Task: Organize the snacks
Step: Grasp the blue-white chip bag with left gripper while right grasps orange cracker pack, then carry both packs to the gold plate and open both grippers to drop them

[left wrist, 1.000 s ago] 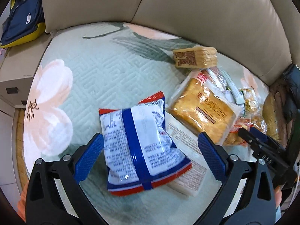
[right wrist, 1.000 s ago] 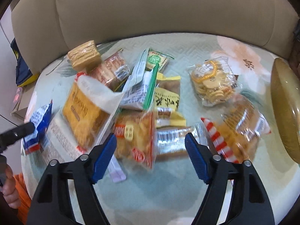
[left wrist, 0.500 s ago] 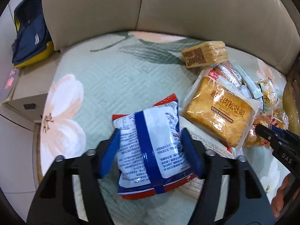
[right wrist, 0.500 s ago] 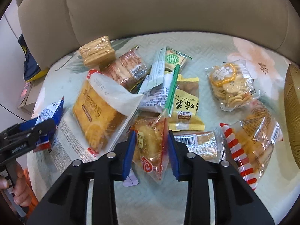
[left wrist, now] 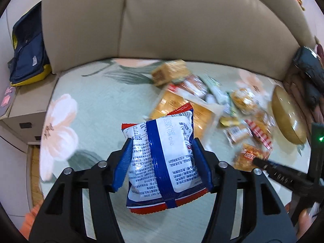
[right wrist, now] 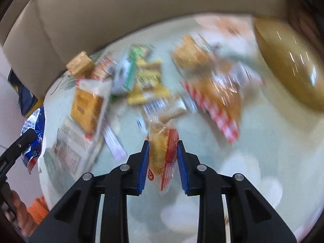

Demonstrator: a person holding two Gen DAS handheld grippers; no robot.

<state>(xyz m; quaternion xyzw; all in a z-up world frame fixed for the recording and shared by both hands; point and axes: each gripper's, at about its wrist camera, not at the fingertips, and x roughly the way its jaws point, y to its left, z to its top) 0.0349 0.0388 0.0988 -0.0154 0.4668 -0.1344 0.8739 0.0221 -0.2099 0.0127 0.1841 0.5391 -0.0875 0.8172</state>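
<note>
The left gripper is clamped on a blue-and-white snack bag, its blue pads pressing both side edges, and the bag hangs above the floral seat cover of a beige sofa. The bag's long axis runs along the fingers, one red-trimmed sealed end pointing away toward the backrest, the other toward the camera, printed back face up. The right gripper is closed on a small clear packet of golden pastry with a red label (turned on edge between the pads), its long axis also running away from the camera. Beyond it the snack pile lies blurred on the cover, beside a golden oval cushion at the right.
</note>
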